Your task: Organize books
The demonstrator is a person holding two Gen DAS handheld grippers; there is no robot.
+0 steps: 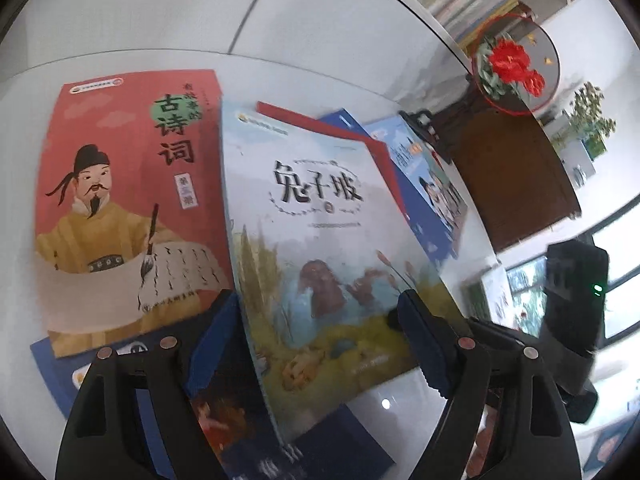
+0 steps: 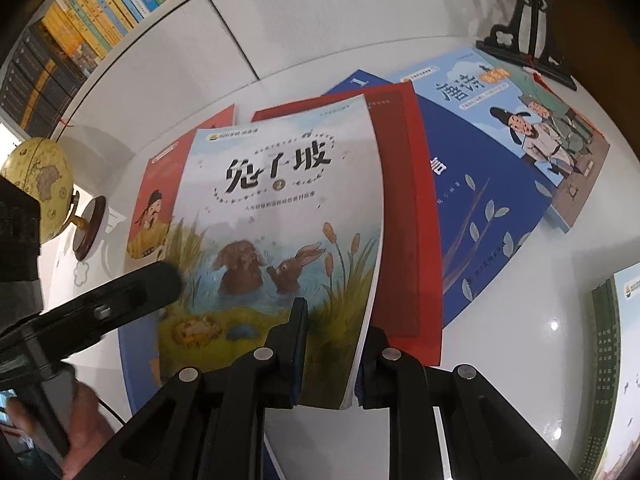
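The rabbit picture book (image 2: 280, 208) is tilted up off a loose pile on the white table (image 2: 540, 280). My right gripper (image 2: 338, 320) is shut on its lower right corner, one finger on the cover and one beneath. My left gripper (image 1: 318, 300) is open, its fingers straddling the book's (image 1: 320, 208) lower left part without pressing; from the right wrist view it (image 2: 152, 284) reaches in at the left edge. Beneath lie a pink-red poetry book (image 1: 120, 200), a red book (image 2: 404, 200), a dark blue book (image 2: 480, 208) and a light blue book (image 2: 520, 120).
A globe (image 2: 40, 188) stands left of the pile. A dark stand (image 2: 528, 20) holding a round fan with red flowers (image 1: 516, 64) sits behind it. Shelved books (image 2: 100, 12) line the back wall. Another book stack (image 2: 616, 360) is at the right. A hand (image 2: 80, 420) holds the left gripper.
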